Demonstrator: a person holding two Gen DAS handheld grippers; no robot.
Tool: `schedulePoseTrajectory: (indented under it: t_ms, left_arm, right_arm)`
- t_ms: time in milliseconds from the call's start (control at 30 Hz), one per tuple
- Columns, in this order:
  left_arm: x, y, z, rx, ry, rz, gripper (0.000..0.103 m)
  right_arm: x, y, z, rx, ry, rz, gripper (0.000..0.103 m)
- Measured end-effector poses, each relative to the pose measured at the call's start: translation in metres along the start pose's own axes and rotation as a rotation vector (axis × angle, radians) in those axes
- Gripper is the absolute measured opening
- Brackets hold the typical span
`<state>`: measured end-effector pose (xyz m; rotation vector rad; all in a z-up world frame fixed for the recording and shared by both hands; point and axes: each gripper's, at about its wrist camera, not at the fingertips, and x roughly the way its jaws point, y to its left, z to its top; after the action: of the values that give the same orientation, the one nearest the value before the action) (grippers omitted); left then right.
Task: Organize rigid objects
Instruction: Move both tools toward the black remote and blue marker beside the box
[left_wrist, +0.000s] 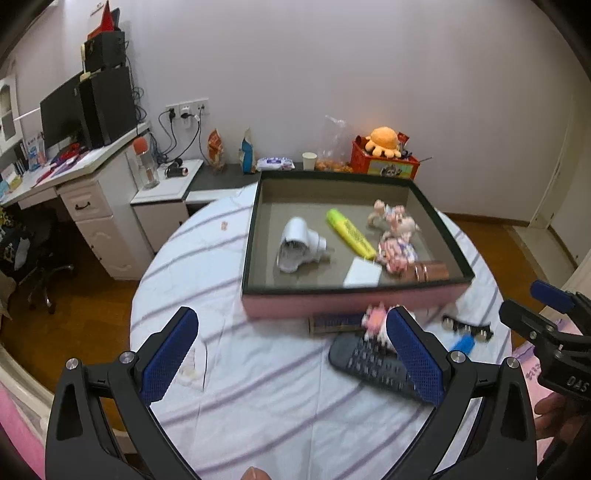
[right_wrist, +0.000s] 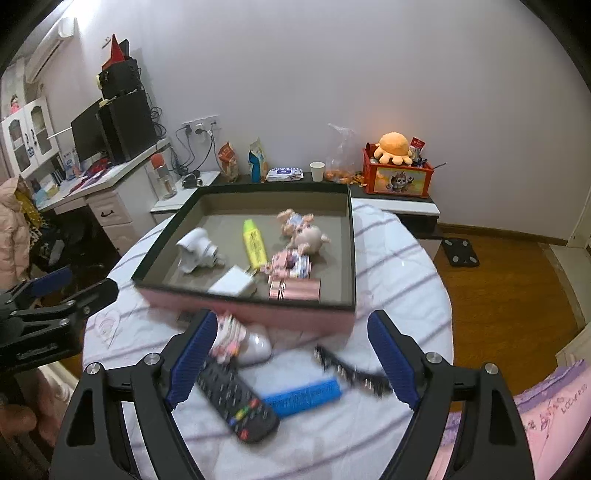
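A pink-walled box (right_wrist: 295, 317) with a dark rim sits on the striped round table (left_wrist: 258, 387). Inside lie a white plug (left_wrist: 299, 243), a yellow highlighter (right_wrist: 254, 240), pig dolls (right_wrist: 308, 236), a white block (right_wrist: 232, 282) and a rose-gold tube (right_wrist: 295, 290). In front of the box lie a black remote (right_wrist: 236, 398), a blue bar (right_wrist: 303, 397), a black studded strip (right_wrist: 351, 371) and a pink toy (right_wrist: 229, 338). My left gripper (left_wrist: 291, 317) hovers open over bare cloth. My right gripper (right_wrist: 291, 321) hangs open above the loose items, holding nothing.
A low cabinet behind the table carries a red crate with an orange plush (left_wrist: 384, 142), a paper cup (left_wrist: 309, 160), wipes and snack bags. A desk with a monitor (left_wrist: 59, 110) stands left. A scale (right_wrist: 461, 251) lies on the wood floor. Pink bedding (right_wrist: 546, 406) lies at the right.
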<state>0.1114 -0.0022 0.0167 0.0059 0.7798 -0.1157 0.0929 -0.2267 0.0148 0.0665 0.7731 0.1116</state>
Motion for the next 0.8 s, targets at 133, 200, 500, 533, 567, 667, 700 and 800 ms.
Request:
schedulePoseTrajectory:
  t_ms: [133, 200, 500, 533, 567, 667, 700, 800]
  left_arm:
    - [-0.003, -0.002, -0.02, -0.006, 0.033, -0.012, 0.103]
    - [-0.003, -0.004, -0.028, -0.004, 0.046, -0.016, 0.103]
    - [-0.013, -0.01, -0.04, 0.003, 0.042, -0.015, 0.103]
    - [-0.013, -0.01, -0.04, 0.004, 0.043, -0.016, 0.103]
    - [-0.013, -0.01, -0.04, 0.004, 0.044, -0.015, 0.103]
    - [-0.014, -0.01, -0.041, 0.0, 0.05, -0.017, 0.103]
    - [-0.014, -0.01, -0.042, -0.001, 0.054, -0.018, 0.103]
    - [-0.011, -0.011, -0.047, 0.001, 0.066, -0.02, 0.103]
  right_arm:
    - [-0.005, -0.004, -0.024, 0.021, 0.023, 0.005, 0.09]
    - [-0.005, -0.007, -0.034, 0.033, 0.042, 0.002, 0.09]
    - [-0.006, -0.007, -0.047, 0.046, 0.055, -0.001, 0.091]
    - [-0.007, -0.007, -0.048, 0.044, 0.053, -0.002, 0.092]
    - [-0.007, -0.007, -0.049, 0.044, 0.051, -0.002, 0.092]
    - [-0.006, -0.007, -0.049, 0.041, 0.055, -0.002, 0.093]
    - [-0.005, -0.007, -0.05, 0.039, 0.06, 0.0, 0.093]
    - [-0.003, -0.006, -0.052, 0.035, 0.071, 0.003, 0.093]
